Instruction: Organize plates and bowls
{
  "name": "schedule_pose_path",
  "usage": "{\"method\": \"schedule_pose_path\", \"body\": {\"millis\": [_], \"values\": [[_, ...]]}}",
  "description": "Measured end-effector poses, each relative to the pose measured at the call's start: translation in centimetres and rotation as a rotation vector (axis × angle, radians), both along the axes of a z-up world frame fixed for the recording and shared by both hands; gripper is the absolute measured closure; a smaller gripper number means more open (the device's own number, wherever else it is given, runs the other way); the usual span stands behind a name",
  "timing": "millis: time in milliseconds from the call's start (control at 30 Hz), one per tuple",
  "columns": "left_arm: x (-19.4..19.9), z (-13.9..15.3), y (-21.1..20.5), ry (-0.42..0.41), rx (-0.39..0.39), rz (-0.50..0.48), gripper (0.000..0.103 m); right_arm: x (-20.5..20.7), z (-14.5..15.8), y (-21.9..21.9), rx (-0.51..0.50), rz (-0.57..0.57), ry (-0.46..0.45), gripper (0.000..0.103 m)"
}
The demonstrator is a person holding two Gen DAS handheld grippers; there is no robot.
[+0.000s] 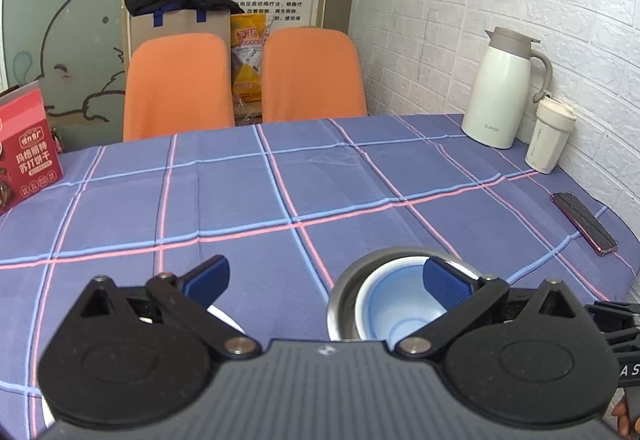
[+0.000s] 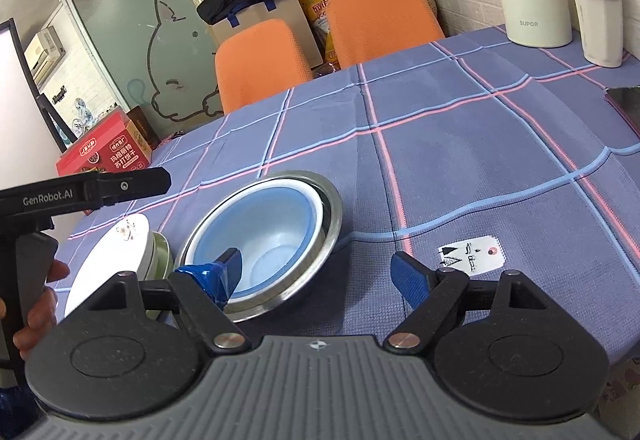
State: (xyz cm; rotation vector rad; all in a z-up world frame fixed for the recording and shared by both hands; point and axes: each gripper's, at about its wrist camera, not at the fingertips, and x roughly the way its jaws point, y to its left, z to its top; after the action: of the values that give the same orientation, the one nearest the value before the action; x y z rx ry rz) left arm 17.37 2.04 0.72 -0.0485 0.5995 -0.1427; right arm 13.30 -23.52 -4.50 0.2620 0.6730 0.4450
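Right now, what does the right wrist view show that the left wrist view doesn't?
Only the right wrist view shows the stacked white plates, a white fabric tag on the tablecloth, and the left gripper's handle held by a hand. Only the left wrist view shows the whole phone. Both show the blue bowl nested in the steel bowl, the thermos, the cup, the orange chairs and the red box. Both grippers' fingers are open.

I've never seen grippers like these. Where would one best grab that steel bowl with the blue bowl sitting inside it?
Probably by the rim of the steel bowl, coming from above on its near right side. The blue bowl fills the inside, so only the flared metal lip offers a thin edge for the open right gripper.
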Motion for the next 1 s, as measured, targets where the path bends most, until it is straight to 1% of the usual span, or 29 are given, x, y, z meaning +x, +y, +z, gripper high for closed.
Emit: {"method": "schedule_pose_path", "body": {"millis": [100, 200, 367, 567, 700, 800, 933, 1000], "values": [[0.7, -0.3, 0.5, 0.034, -0.014, -0.009, 0.000, 0.6, -0.1, 0.3, -0.009, 0.005, -0.006, 0.035], [1.4, -1.0, 0.1, 0.079, -0.013, -0.041, 0.000, 1.2, -0.2, 0.8, -0.021, 0.014, -0.007, 0.035], [2.5, -2.2, -1.2, 0.120, 0.054, -0.080, 0.000, 2.1, -0.5, 1.6, -0.085, 0.025, -0.008, 0.035], [3.8, -3.1, -1.4, 0.155, 0.079, -0.097, 0.000, 2.9, -1.1, 1.9, -0.110, 0.022, 0.014, 0.035], [4.6, -3.8, -1.7, 0.175, 0.099, -0.108, 0.000, 3.3, -1.5, 2.5, -0.150, 0.023, 0.015, 0.035], [5.4, -4.5, -2.0, 0.197, 0.133, -0.115, 0.000, 3.5, -1.7, 2.9, -0.156, 0.030, 0.018, 0.035], [6.4, -5.3, -2.8, 0.217, 0.176, -0.148, 0.001, 3.8, -1.9, 3.7, -0.178, 0.028, 0.023, 0.035], [6.9, -5.6, -3.2, 0.215, 0.195, -0.162, 0.000, 3.9, -2.0, 4.2, -0.216, 0.014, 0.012, 0.034]]}}
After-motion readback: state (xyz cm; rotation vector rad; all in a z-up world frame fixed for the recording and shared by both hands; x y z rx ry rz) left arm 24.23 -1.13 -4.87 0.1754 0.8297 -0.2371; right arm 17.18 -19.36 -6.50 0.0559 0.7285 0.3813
